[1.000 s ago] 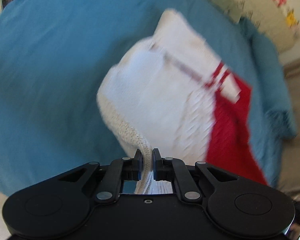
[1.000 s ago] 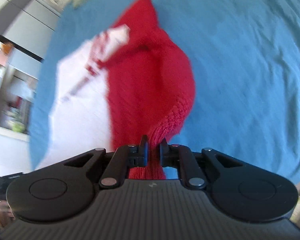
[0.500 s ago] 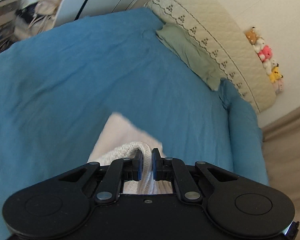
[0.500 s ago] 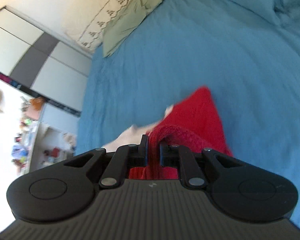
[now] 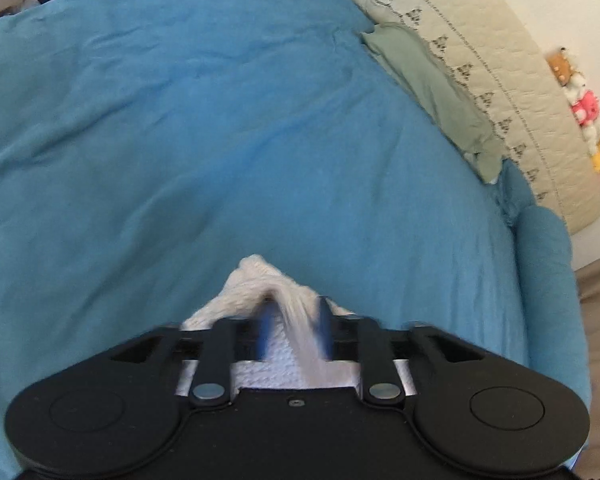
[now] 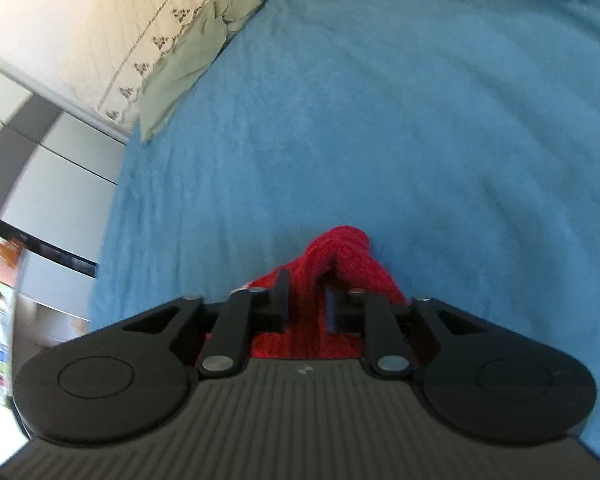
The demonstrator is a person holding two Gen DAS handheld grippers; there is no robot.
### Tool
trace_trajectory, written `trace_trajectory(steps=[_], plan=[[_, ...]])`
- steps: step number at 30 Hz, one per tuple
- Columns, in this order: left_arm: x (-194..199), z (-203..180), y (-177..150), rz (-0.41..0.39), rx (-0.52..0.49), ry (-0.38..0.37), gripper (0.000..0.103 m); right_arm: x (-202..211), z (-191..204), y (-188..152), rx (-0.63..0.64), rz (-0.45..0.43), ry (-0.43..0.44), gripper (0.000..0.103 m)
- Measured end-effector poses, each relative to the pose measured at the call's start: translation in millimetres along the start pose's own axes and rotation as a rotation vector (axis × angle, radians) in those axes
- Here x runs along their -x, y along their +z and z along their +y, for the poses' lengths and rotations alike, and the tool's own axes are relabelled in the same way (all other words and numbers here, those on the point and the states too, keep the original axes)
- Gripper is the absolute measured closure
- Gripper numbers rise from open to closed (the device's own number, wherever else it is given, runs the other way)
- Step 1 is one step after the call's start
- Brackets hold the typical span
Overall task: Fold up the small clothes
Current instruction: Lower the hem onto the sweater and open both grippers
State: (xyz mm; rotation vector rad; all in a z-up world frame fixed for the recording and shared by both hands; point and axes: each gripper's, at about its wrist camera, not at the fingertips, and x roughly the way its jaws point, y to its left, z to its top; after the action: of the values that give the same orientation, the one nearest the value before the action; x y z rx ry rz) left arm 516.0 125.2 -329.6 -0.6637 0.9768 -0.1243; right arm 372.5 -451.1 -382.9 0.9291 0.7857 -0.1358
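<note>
A small knit garment, white on one side and red on the other, lies on the blue bedspread (image 5: 220,140). In the left wrist view my left gripper (image 5: 294,316) has its fingers parted, with a fold of the white knit (image 5: 260,280) slipping loose between them. In the right wrist view my right gripper (image 6: 306,296) also has its fingers parted around a bunched fold of the red knit (image 6: 340,252). Most of the garment is hidden under both grippers.
A green pillow (image 5: 432,92) and a cream quilted headboard cover (image 5: 500,80) lie at the bed's far end, also in the right wrist view (image 6: 188,56). Small plush toys (image 5: 584,108) sit by the wall. White wardrobe doors (image 6: 48,168) stand left of the bed.
Both grippers carried the garment's edge forward and down over itself, then their fingers parted from shut. The spread white and red garment has dropped out of view beneath them.
</note>
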Motion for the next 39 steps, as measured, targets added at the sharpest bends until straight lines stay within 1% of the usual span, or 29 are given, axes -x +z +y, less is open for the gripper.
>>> trace_trajectory(steps=[1,2,3,4,5,6,7,8,9,10,11,13,15,16,17,19,22,23,24,26,27,28,30,31,34,37,39], plan=[[6.7,-3.5,2.2,-0.019,-0.021,-0.006,0.036,1.5,0.5,2.0,0.0,0.008,0.013,0.052],[15.9,-6.8,4.0,-0.039,-0.05,0.003,0.029,7.2,1.2,6.5,0.018,0.01,0.014,0.048],[25.8,-15.4,4.5,-0.067,-0.093,0.029,0.017,12.2,9.0,8.5,0.051,-0.004,0.003,0.036],[37.6,-24.7,3.7,-0.092,-0.137,0.049,0.011,20.7,16.3,10.8,0.091,-0.026,-0.007,0.019],[48.0,-33.8,1.7,-0.114,-0.19,0.056,0.011,31.4,25.1,11.8,0.133,-0.062,-0.023,0.011],[57.0,-44.5,-4.1,-0.131,-0.254,0.053,0.01,43.9,38.1,10.5,0.186,-0.113,-0.041,0.001],[65.7,-57.2,-11.9,-0.137,-0.327,0.051,0.007,55.4,47.8,7.0,0.232,-0.142,-0.043,0.0],[71.9,-70.4,-23.2,-0.131,-0.409,0.057,0.005,62.9,60.9,1.6,0.292,-0.154,-0.04,0.0],[73.2,-83.4,-33.8,-0.125,-0.485,0.068,0.002,67.4,76.3,-7.3,0.367,-0.148,-0.037,0.0],[73.3,-94.8,-48.1,-0.116,-0.566,0.077,0.0,67.4,88.0,-15.9,0.422,-0.139,-0.038,0.0],[70.3,-104.7,-65.2,-0.101,-0.651,0.082,0.0,66.6,98.9,-28.6,0.482,-0.126,-0.045,0.0],[54.4,-117.0,-100.3,-0.04,-0.821,0.107,0.0,57.3,116.9,-60.0,0.602,-0.109,-0.079,0.0],[34.8,-115.8,-126.4,-0.004,-0.921,0.172,0.0,40.3,124.9,-89.6,0.687,-0.086,-0.134,0.0],[26.8,-111.4,-135.3,0.006,-0.945,0.195,0.0,29.9,125.1,-103.0,0.721,-0.069,-0.154,0.0],[18.0,-105.8,-143.0,0.019,-0.962,0.203,0.0,20.4,121.6,-112.2,0.738,-0.062,-0.166,0.0],[3.7,-93.1,-148.0,0.035,-0.966,0.226,0.0,1.7,111.4,-129.5,0.759,-0.055,-0.197,0.0],[-17.5,-63.9,-149.9,0.084,-0.923,0.266,0.0,-16.6,83.5,-148.2,0.747,-0.03,-0.248,0.0],[-20.6,-55.0,-149.4,0.091,-0.899,0.247,0.0,-21.7,75.5,-151.2,0.734,-0.028,-0.248,0.0],[-19.9,-49.0,-148.0,0.082,-0.865,0.223,0.0,-22.6,68.8,-153.4,0.725,-0.04,-0.229,0.0],[-16.5,-47.9,-141.8,0.091,-0.807,0.217,0.0,-21.5,64.2,-155.8,0.728,-0.055,-0.212,0.0],[-13.2,-51.8,-137.9,0.102,-0.792,0.221,0.0,-21.7,67.3,-153.7,0.731,-0.042,-0.216,0.0],[-9.5,-55.8,-132.5,0.101,-0.788,0.207,0.0,-18.8,69.6,-151.4,0.727,-0.036,-0.216,0.0],[0.6,-66.1,-121.5,0.066,-0.805,0.163,0.0,-10.0,80.5,-140.4,0.717,-0.067,-0.176,0.0],[1.7,-70.8,-114.4,0.048,-0.818,0.165,0.0,-9.0,87.5,-131.4,0.721,-0.088,-0.165,0.0],[-9.7,-78.6,-91.0,0.029,-0.84,0.204,0.0,-14.1,100.9,-111.2,0.756,-0.134,-0.177,0.0],[-34.1,-73.3,-67.3,0.028,-0.809,0.24,0.0,-35.7,102.3,-92.6,0.745,-0.153,-0.204,0.0],[-57.6,-68.8,-57.3,0.056,-0.78,0.272,0.0,-52.5,94.2,-81.0,0.713,-0.141,-0.228,0.0]])
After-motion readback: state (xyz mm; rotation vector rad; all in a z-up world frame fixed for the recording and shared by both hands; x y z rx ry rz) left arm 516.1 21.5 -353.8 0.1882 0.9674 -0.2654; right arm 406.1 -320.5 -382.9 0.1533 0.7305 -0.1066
